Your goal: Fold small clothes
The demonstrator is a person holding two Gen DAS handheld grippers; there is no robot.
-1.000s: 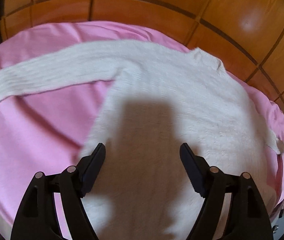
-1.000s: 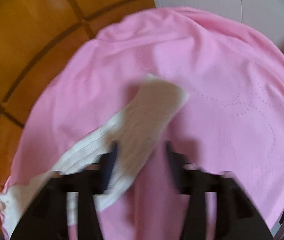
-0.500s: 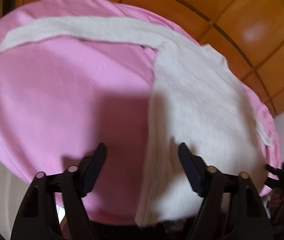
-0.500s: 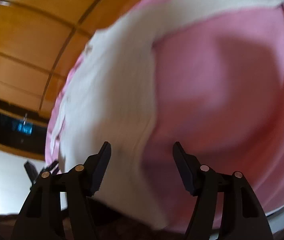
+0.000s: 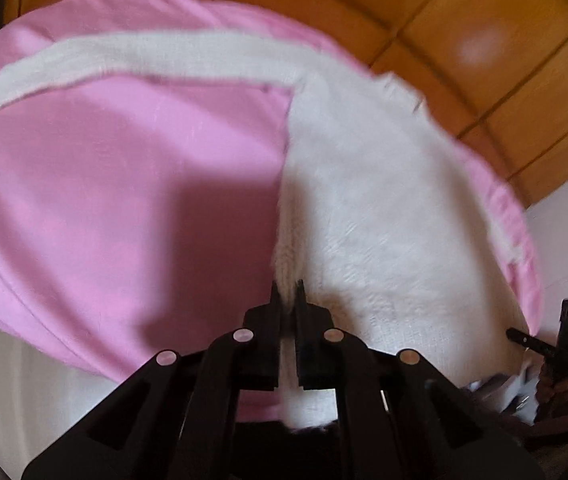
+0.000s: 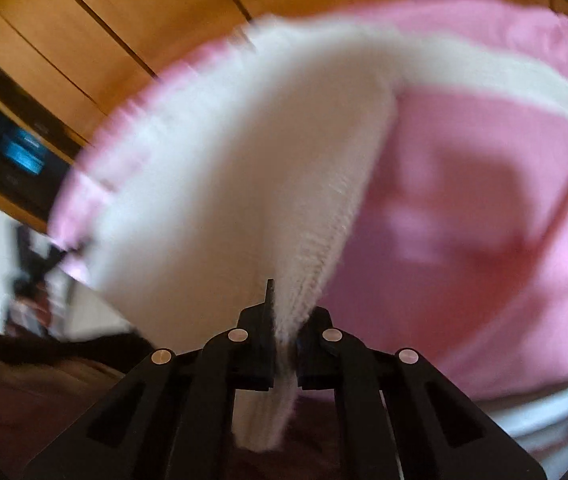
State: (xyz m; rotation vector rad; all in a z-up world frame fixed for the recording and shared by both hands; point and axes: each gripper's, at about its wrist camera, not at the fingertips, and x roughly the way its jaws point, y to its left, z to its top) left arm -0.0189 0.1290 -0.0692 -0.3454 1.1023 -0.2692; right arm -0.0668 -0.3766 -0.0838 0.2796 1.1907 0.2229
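On pink sheet (image 5: 124, 184): white sweater (image 5: 383, 208) unfolded, sleeve out; left gripper (image 5: 287, 300), right gripper (image 6: 284, 320) both pinching hem; folding barely begun.

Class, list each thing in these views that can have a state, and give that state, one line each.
White knit sweater: body folded, one sleeve spread out, edge pinched.
Left hand-held gripper: shut on the sweater's edge.
Right hand-held gripper: shut on the sweater's edge.
Pink sheet: spread fairly smooth.
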